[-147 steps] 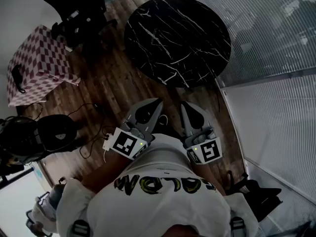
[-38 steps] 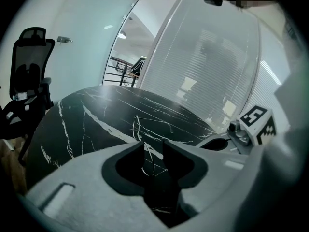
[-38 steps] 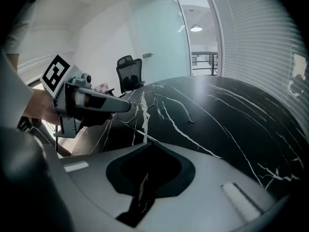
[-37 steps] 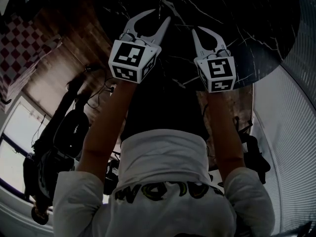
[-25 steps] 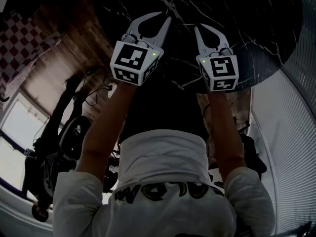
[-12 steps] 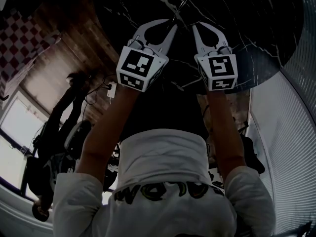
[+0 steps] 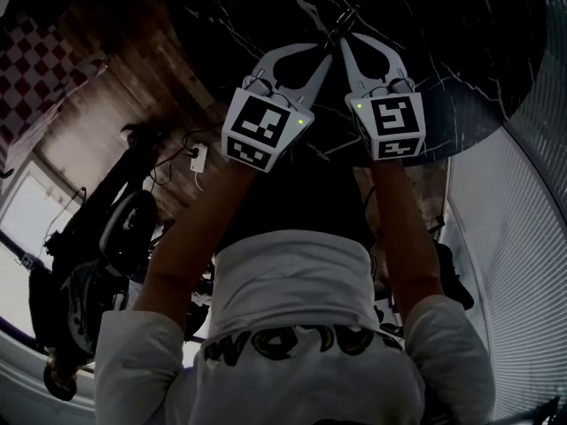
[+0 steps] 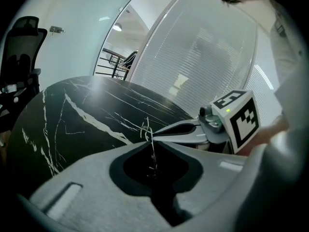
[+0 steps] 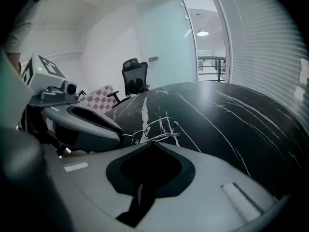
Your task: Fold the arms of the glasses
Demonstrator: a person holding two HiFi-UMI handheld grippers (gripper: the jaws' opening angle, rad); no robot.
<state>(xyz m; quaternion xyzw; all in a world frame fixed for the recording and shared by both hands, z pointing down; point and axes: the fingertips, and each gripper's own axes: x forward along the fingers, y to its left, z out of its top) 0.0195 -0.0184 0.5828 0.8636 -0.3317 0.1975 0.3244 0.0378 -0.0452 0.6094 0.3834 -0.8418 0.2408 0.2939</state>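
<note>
Thin wire-framed glasses [image 7: 344, 18] hang over the black marble table [image 7: 443, 51], at the tips of both grippers. My left gripper [image 7: 329, 49] is shut on the wire frame [image 8: 147, 129], which runs up out of its closed tips [image 8: 150, 142]. My right gripper [image 7: 342, 42] is shut with nothing between its jaws. Its tips [image 9: 152, 142] lie against the frame, and a thin arm of the glasses [image 9: 161, 135] lies just past them. Each gripper shows in the other's view: the right gripper [image 8: 193, 128] and the left gripper [image 9: 82, 122].
The round table's edge [image 7: 496, 122] curves near a wall of blinds [image 7: 532, 237]. A checkered box [image 7: 35, 69] stands at far left on the wood floor, with cables [image 7: 195, 162] and dark chairs [image 7: 106, 237] nearby. An office chair [image 9: 134, 79] stands beyond the table.
My left gripper has carried the glasses to the right until its tips meet the right gripper's tips. The right gripper has stayed in place.
</note>
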